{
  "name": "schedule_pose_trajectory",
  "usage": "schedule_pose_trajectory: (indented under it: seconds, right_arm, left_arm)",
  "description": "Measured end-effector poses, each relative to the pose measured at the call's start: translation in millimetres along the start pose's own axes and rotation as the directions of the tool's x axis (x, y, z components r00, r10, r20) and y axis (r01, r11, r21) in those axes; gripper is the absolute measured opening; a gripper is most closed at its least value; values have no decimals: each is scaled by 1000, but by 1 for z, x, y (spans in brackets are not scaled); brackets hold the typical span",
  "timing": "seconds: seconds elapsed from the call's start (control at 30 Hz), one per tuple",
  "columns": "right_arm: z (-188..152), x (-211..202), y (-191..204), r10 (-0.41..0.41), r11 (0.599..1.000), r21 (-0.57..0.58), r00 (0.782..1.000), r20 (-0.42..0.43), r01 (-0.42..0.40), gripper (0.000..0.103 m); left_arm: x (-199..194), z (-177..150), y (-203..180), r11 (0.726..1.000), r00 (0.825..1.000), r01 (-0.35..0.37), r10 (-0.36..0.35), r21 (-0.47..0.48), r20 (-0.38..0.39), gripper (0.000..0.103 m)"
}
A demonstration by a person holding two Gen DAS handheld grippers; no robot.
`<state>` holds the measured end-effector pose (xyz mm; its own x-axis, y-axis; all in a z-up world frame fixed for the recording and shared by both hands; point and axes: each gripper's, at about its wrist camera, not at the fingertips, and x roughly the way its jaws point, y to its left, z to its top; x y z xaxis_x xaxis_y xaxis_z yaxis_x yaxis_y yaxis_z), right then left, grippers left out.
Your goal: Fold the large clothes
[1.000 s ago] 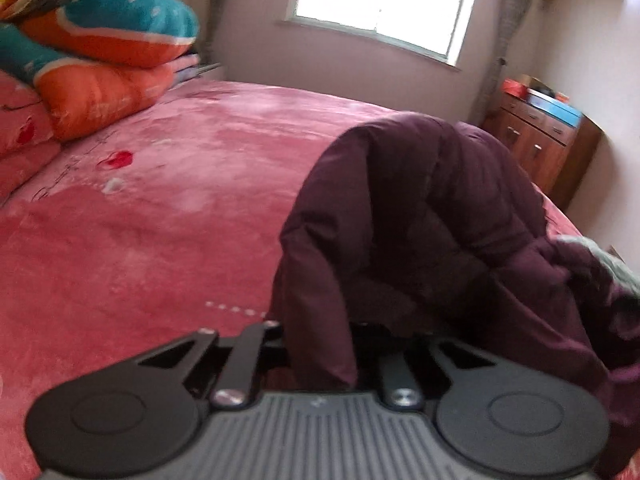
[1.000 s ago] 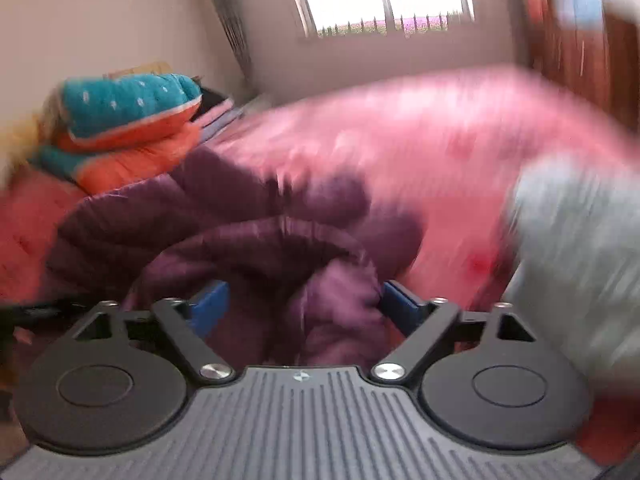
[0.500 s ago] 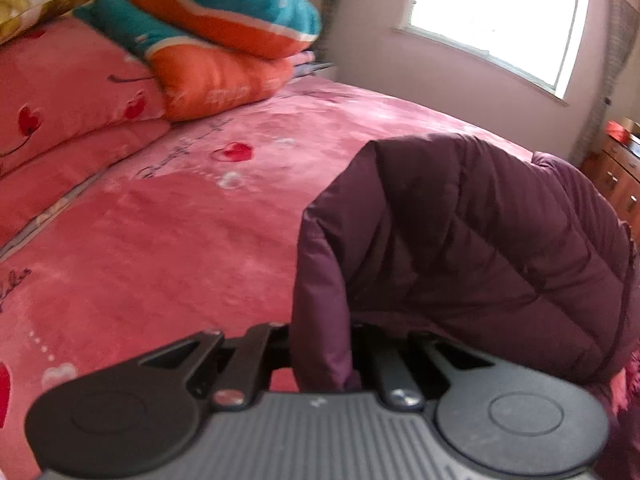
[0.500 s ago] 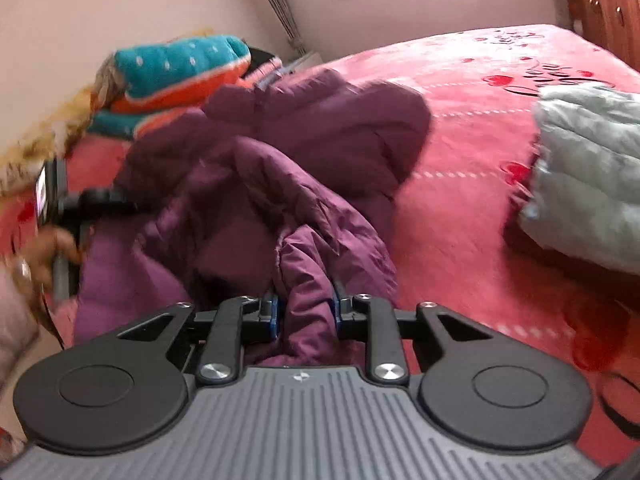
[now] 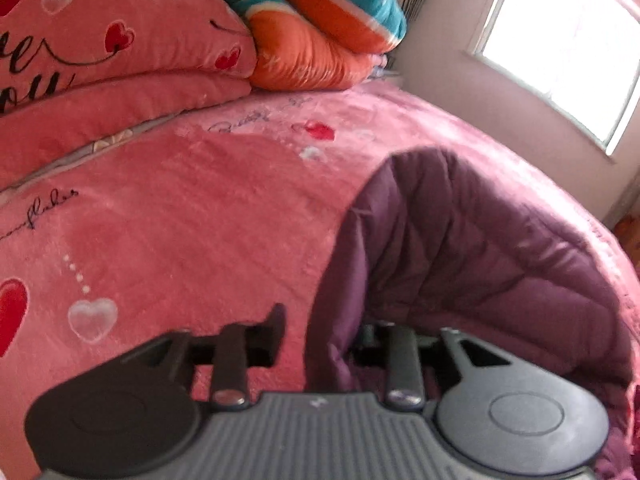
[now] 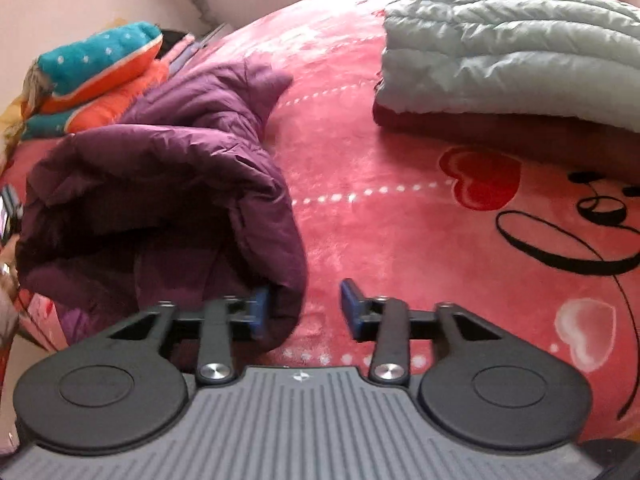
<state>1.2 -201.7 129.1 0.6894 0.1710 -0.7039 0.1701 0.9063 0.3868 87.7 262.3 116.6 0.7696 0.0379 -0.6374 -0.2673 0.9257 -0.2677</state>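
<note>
Both my fingers are opening, letting go of the purple jacket [image 6: 160,184]: left fingers [image 5: 320,336] have its edge between them, right fingers [image 6: 304,308] have it at nine o'clock

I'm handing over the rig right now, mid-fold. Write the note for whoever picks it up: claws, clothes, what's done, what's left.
Left claw: jaws opening, a fold of the purple puffer jacket between them, left pad clear of the cloth.
Right claw: jaws opening, jacket edge beside its left finger, nothing pinched.
The jacket lies bunched and doubled over on the pink bedspread, not flat.
A pale quilted jacket sits folded on a dark red garment further across the bed.
Done: the purple one has likely been carried to its spot.
Left: likely flatten it and finish its folds.
</note>
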Motion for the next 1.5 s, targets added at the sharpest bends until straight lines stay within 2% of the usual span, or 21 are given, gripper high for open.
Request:
schedule_pose_trajectory:
  seconds: [0.03,0.1,0.17,0.2,0.33,0.43,0.5,0.6,0.67,0.73,0.9,1.0,1.1,1.13,1.2,1.3,1.4,1.47,1.5]
  right_arm:
    - [-7,-1,7,-6,1000,-1,1000,15,6,79]
    - [-8,-16,8,-18,1000,-2,998,56,19,84]
    - [-9,-28,5,-12,1000,20,995,102,10,99]
    - [-9,-34,5,-8,1000,31,992,123,4,100]
    - [-7,-45,2,-1,999,51,976,216,-10,102]
    - [-2,-39,3,30,996,75,974,226,-48,103]
    - [-2,-29,9,53,997,49,975,216,-65,103]
    - [-3,-10,19,66,998,-32,982,178,-61,103]
    - [-6,4,22,77,996,-61,987,143,-69,103]
    - [-7,13,20,78,996,-48,991,114,-72,103]
    - [-8,28,7,140,989,44,988,62,-142,103]
    - [-6,38,1,186,976,106,981,55,-191,103]
    - [-7,45,-3,236,958,151,970,61,-243,103]
    - [-7,49,-6,246,952,170,967,67,-254,103]
    - [-7,56,-10,261,940,208,963,66,-269,102]
    - [-6,64,-8,258,938,224,965,55,-264,98]
    - [-3,68,2,271,943,188,962,46,-275,98]
    - [-4,70,11,260,953,152,965,42,-263,98]
    - [-5,70,15,248,959,130,968,42,-252,97]
  left_arm:
    - [-6,1,0,1000,1000,6,-6,8,11,41]
    - [-18,4,-1,999,999,15,-17,39,32,49]
    - [-37,5,-4,996,998,28,-33,83,56,52]
    - [-47,3,-8,993,997,35,-42,111,67,53]
    - [-87,-10,-25,973,990,105,-123,207,76,56]
    - [-118,-32,-40,950,977,184,-204,251,57,60]
    - [-136,-49,-49,927,958,268,-284,264,23,61]
    - [-161,-77,-68,889,936,343,-352,302,-24,64]
    - [-177,-95,-79,859,914,397,-402,323,-52,65]
    - [-188,-109,-92,833,895,438,-437,338,-82,67]
    - [-194,-139,-123,808,878,477,-460,347,-135,68]
    - [-185,-149,-139,821,894,447,-426,355,-138,68]
    - [-193,-157,-146,834,900,434,-416,340,-126,68]
    - [-200,-161,-150,823,900,432,-421,368,-115,68]
    - [-211,-167,-156,803,899,428,-427,415,-100,75]
    - [-206,-174,-163,796,901,429,-414,427,-131,77]
    - [-196,-188,-173,798,926,368,-359,477,-115,77]
    - [-186,-195,-177,812,946,315,-307,491,-101,75]
    - [-180,-196,-176,825,956,288,-280,487,-91,70]
